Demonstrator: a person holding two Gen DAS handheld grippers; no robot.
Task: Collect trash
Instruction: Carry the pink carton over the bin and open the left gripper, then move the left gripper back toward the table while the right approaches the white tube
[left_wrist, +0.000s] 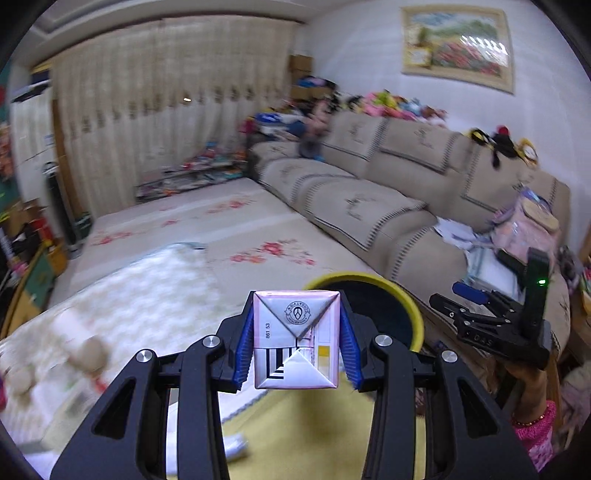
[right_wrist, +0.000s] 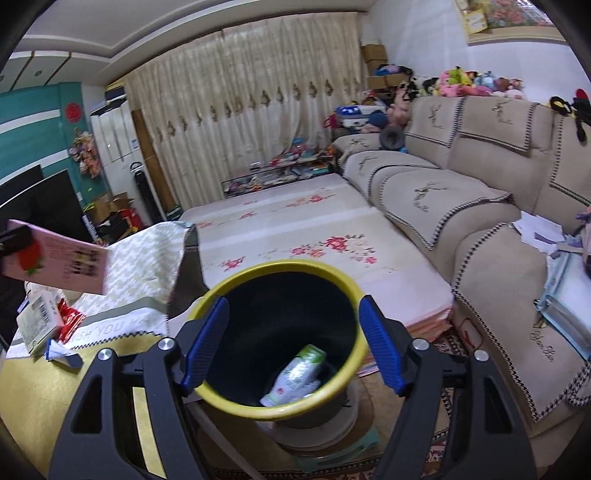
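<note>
A pink drink carton (left_wrist: 295, 339) rides end-on between the blue pads of the left gripper (left_wrist: 296, 341), clamped on both flat sides, its folded end and barcode facing the camera and its long axis running straight out along the fingers. The yellow-rimmed bin (left_wrist: 369, 277) lies just beyond and a little to the right of the carton – the direction the drop, by the look of it, depends on.

From the right wrist view the same carton (right_wrist: 59, 258) hangs at the far left, above the cluttered table (right_wrist: 37, 376) and short of the bin's rim (right_wrist: 280, 271).

The right gripper (right_wrist: 293, 345) is the nearer of the two to the bin – its jaws stand wide apart, framing the bin's mouth and gripping nothing. A green-and-white packet (right_wrist: 295, 374) already lies inside, on the bin's dark bottom. More wrappers (right_wrist: 55, 321) sit on the table's corner, uncollected.
</note>
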